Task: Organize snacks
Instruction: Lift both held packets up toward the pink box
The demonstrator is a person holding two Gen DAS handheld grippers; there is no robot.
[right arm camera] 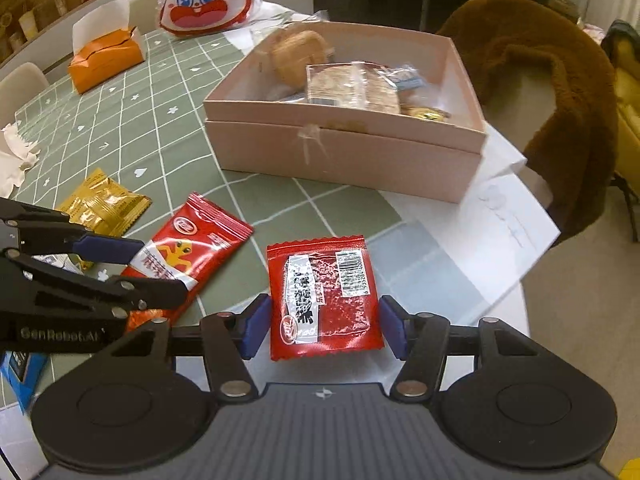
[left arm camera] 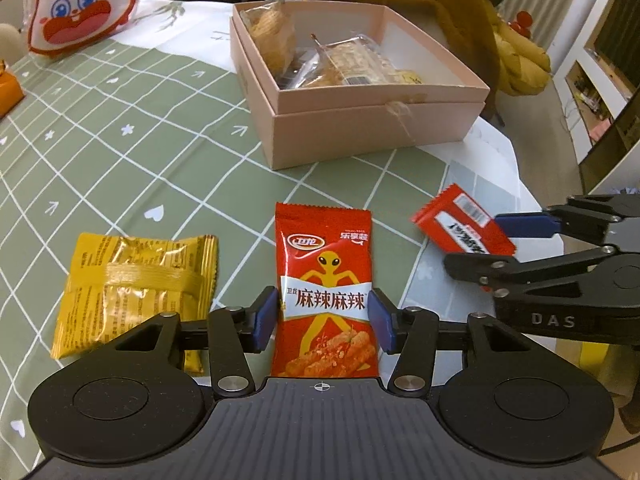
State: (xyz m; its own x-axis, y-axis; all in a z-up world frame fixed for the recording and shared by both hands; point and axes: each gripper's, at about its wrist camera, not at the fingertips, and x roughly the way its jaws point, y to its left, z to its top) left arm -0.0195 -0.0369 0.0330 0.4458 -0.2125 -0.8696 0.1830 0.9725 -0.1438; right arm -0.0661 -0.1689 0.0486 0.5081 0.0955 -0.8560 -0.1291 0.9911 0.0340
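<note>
My left gripper [left arm camera: 322, 316] is shut on a tall red snack packet [left arm camera: 324, 264] with a yellow figure; both blue pads press its sides, and it lies on the green checked tablecloth. My right gripper [right arm camera: 325, 320] has its pads against the edges of a squarer red packet [right arm camera: 324, 296] that shows a barcode. From the left wrist view, that packet [left arm camera: 460, 228] sits tilted between the right gripper's [left arm camera: 480, 240] fingers. A yellow packet [left arm camera: 136, 284] lies left of the tall red one. Behind them stands an open pink box [left arm camera: 360, 136] with several wrapped snacks inside.
A rabbit-face bag [left arm camera: 80, 4] stands at the table's far side, with an orange tissue box [right arm camera: 104, 60] to its left. A brown fleece [right arm camera: 540, 92] hangs over a chair beyond the box. White paper [right arm camera: 500, 216] lies by the table's right edge.
</note>
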